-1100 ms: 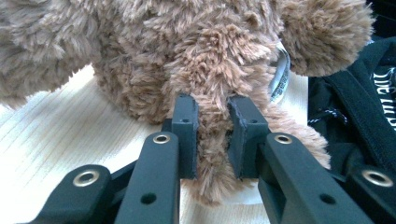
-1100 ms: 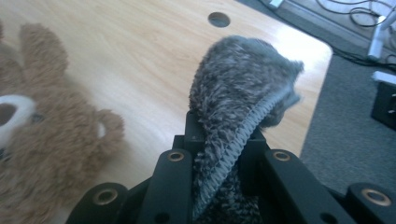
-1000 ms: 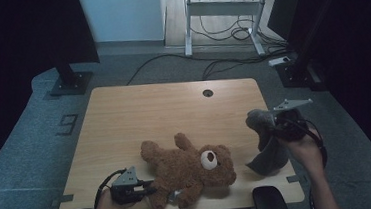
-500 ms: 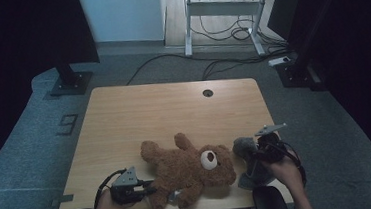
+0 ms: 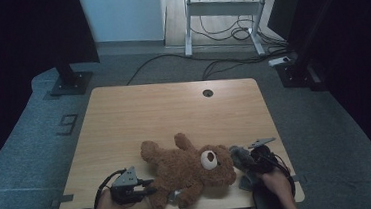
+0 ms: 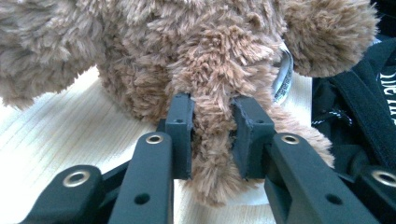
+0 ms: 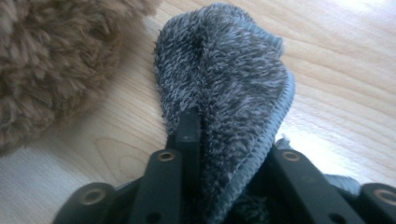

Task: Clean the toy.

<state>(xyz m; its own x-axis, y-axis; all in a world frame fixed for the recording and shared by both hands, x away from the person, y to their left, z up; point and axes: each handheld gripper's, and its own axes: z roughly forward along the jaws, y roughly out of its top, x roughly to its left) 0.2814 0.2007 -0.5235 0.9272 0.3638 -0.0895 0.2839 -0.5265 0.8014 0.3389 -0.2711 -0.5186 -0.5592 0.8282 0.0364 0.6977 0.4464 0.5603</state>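
A brown teddy bear [image 5: 188,167] lies on its back near the front edge of the wooden table [image 5: 174,110], head to the right. My left gripper [image 5: 147,190] is at the bear's lower left. In the left gripper view it [image 6: 212,135] is shut on a furry leg [image 6: 212,121], with the fur pinched between both pads. My right gripper [image 5: 241,163] rests low by the bear's head and holds a grey fleecy cloth [image 5: 239,156]. Its jaws have just been opening a little. The cloth [image 7: 224,74] is still bunched between them and hides the right finger.
A cable hole [image 5: 207,92] is at the table's far middle. On the grey floor beyond are a dark stand base [image 5: 70,83] and a white desk frame with cables [image 5: 222,26]. Black straps [image 6: 359,93] lie beside the bear, which has a white label [image 6: 282,74].
My right gripper has come down with the grey cloth from above the table's right edge to the tabletop beside the bear's head. The left gripper and the bear have stayed put.
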